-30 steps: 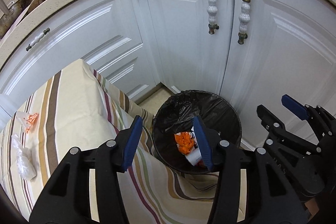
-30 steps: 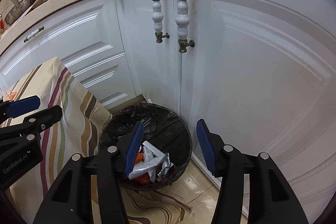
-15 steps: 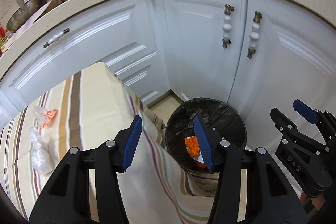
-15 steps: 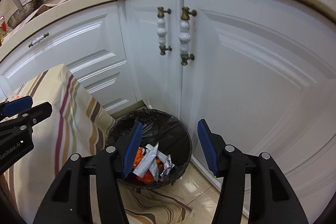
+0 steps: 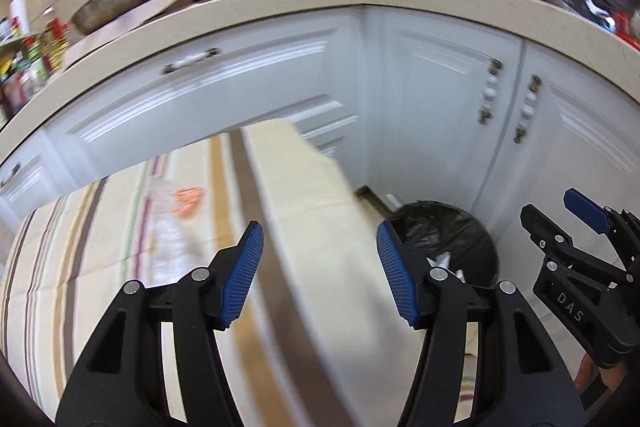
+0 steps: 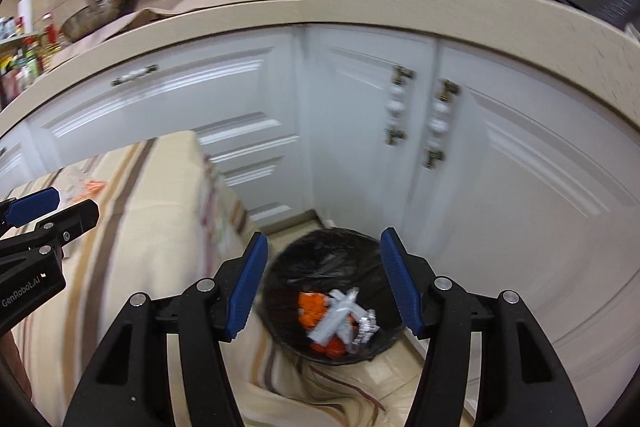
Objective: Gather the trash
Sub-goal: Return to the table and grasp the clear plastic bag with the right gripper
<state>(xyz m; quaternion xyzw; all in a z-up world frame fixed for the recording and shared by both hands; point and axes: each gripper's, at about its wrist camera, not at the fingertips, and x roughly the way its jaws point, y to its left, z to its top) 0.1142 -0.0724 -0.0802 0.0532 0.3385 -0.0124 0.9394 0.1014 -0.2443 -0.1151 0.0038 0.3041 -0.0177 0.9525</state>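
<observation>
Both views have swung up and away from the trash bin point(image 6: 332, 291) since a second ago: the bin has slid lower and to the right in the left wrist view, and more of the striped tabletop point(image 5: 100, 267) to the left of the bin has come into sight.

The left tongs point(image 5: 320, 271) are spread and opening further, with nothing between their blue pads; behind them is only the tabletop's cloth edge. The right tongs point(image 6: 324, 283) are likewise spread and opening, empty, and hang above the bin.

Some trash is already collected. Inside the bin, on its black liner, lies a small heap of wrappers point(image 6: 336, 319): orange pieces on the left, silver-grey foil packets beside them on the right, crumpled and overlapping.

More is left, by the look of it. On the tabletop, well to the left of the bin, lies a clear crinkled plastic bag point(image 5: 168, 239), and just beyond it a small orange-printed wrapper point(image 5: 188, 197). Both are blurred, so their exact shape cannot be told, but they seem light and flimsy. The next pick-up is probably there, with the left tongs nearer to them than the right.
</observation>
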